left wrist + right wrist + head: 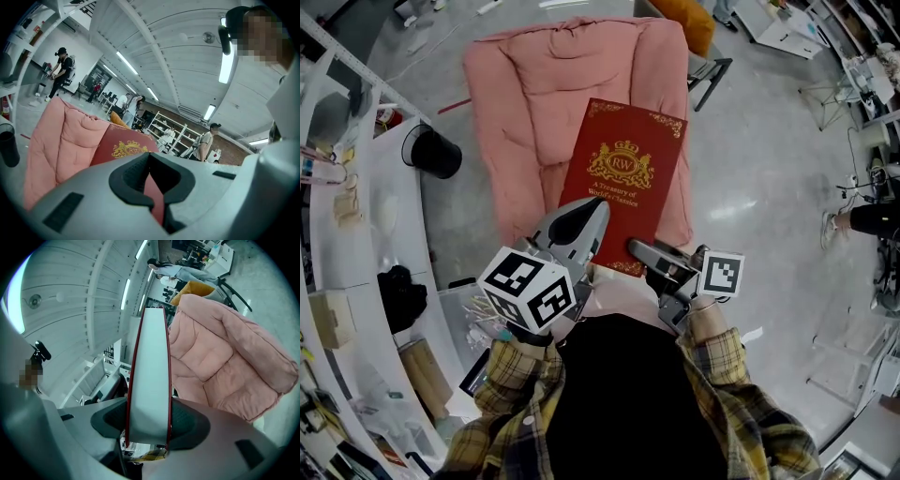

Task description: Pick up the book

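A large red book (623,178) is held at its near edge over a pink cushion (525,84). The right gripper (639,251) has its fingers clamped across the book's full thickness. The left gripper (584,217) has its fingers pinching the red cover. The pickup looks essentially done, with the book seemingly raised off the cushion.

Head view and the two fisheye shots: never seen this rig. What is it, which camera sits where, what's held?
No robot here: a person holds a hand-held gripper in each hand, the left gripper and the right gripper. The marker cubes are part of them. The head view looks down from the person's head; each gripper view looks along its own jaws. Below is a pink cushion, and over it a red book with a gold crest. Both grippers are closed on its near edge: the right jaws clamp the full page block, the left jaws pinch a thin red part, likely a cover.
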Available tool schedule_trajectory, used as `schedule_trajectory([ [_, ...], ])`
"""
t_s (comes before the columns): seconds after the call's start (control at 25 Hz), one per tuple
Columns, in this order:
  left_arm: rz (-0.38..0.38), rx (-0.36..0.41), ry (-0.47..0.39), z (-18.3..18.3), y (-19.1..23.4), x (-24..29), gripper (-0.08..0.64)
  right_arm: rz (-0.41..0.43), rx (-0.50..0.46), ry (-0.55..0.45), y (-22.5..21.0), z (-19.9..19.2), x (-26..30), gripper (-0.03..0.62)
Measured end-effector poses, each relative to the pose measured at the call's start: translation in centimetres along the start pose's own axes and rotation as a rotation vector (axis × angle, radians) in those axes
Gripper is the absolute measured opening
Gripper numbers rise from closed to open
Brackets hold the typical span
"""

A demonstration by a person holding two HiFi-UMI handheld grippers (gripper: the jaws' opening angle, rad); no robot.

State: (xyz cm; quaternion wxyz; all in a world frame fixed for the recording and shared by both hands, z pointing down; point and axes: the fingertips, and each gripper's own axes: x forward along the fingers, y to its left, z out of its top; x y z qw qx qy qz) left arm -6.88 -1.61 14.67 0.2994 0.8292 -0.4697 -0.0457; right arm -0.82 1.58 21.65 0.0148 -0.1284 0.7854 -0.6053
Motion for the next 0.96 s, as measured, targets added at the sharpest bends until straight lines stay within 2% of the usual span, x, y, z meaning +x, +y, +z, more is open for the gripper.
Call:
schedule_trajectory([
  [0.48,-0.004,-0.002,0.018,-0.2,0.1,0.7,0.005,-0.040,-0.020,0.022,-1.1,-0.1,-0.3,0.259],
  [0.76,-0.003,-0.002,0.030,-0.5,0.6,1.1,0.005,-0.022,0.000,0.013,-1.0,0.2,0.2,0.259],
  [0.96,-0.006,0.007,0.043,-0.6,1.0,1.5,0.005,-0.050,-0.011,0.024,-2.0,0.4,-0.1,0.259],
])
